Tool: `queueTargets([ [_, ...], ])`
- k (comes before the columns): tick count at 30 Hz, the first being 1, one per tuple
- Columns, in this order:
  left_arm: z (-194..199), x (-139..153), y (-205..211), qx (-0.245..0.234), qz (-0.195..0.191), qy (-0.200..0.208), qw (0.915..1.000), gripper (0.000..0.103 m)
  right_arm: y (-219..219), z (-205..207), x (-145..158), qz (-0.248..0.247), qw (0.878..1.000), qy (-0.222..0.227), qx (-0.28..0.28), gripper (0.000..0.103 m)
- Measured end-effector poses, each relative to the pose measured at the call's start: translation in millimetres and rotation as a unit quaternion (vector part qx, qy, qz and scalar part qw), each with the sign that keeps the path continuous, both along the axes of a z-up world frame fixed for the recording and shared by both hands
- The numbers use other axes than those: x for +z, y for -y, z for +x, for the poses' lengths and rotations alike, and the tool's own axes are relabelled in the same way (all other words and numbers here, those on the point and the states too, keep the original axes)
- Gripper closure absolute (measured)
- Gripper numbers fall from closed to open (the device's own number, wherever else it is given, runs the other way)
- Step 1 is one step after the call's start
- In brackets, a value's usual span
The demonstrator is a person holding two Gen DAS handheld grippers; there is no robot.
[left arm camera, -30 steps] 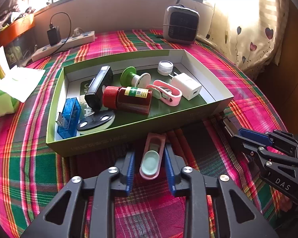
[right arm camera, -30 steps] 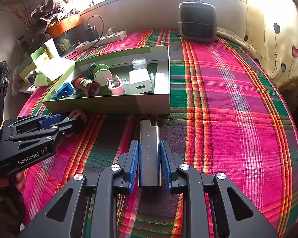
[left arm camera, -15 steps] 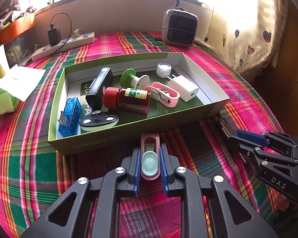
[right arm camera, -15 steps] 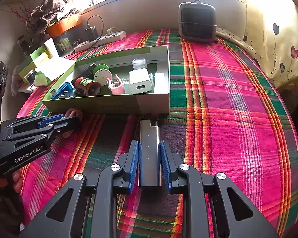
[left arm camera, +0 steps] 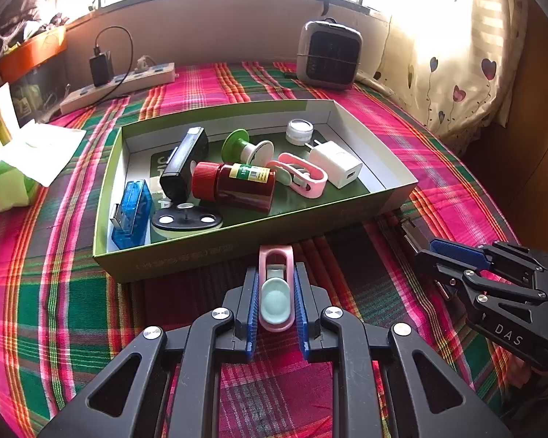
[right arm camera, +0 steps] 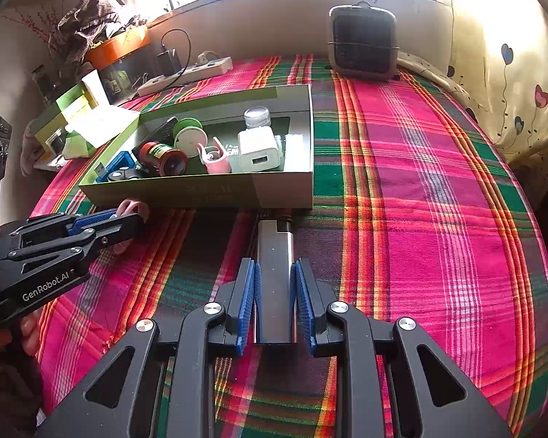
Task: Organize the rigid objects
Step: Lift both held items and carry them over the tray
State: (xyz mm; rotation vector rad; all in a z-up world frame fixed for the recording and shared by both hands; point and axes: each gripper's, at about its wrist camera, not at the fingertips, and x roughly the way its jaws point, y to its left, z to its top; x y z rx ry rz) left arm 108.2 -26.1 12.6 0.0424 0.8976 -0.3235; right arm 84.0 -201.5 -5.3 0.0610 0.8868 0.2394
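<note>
1. The pink clip [left arm camera: 276, 292], with a pale green pad on its top, sits between the blue pads of the left claw [left arm camera: 276, 303], which is closed narrow on its sides and holding it just in front of the near wall of the green box [left arm camera: 237, 241]. Its long axis runs near to far, its looped end pointing at the box.
2. The silver lighter [right arm camera: 275, 273] lies between the pads of the right claw [right arm camera: 275, 303], narrowed onto it so that the pads appear to touch both flanks. It too runs near to far, its dark cap end almost at the box's near wall, at the right corner.
3. Whether either piece is lifted clear of the plaid cloth [right arm camera: 438, 219] on the worktop cannot be told.
4. Already in the box: a red-capped bottle [left arm camera: 233, 184], a white charger [left arm camera: 334, 164], a second pink clip [left arm camera: 303, 179], a green spool [left arm camera: 244, 148], a small clear jar [left arm camera: 299, 130], a black block [left arm camera: 184, 162], a blue USB stick [left arm camera: 131, 215] and a black oval piece [left arm camera: 186, 221].
5. By my judgement the task is nearly done: these two gripped pieces are the only loose items seen outside the box, and both need lifting over the near wall and releasing inside.
</note>
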Motion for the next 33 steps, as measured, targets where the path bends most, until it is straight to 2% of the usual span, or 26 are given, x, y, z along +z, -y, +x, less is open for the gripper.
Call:
queueTargets([
  [33, -15, 11, -5, -0.001, -0.006, 0.029, 0.9996, 0.086, -10, -5, 2, 0.007, 1.000, 0.006, 0.016, 0.079],
])
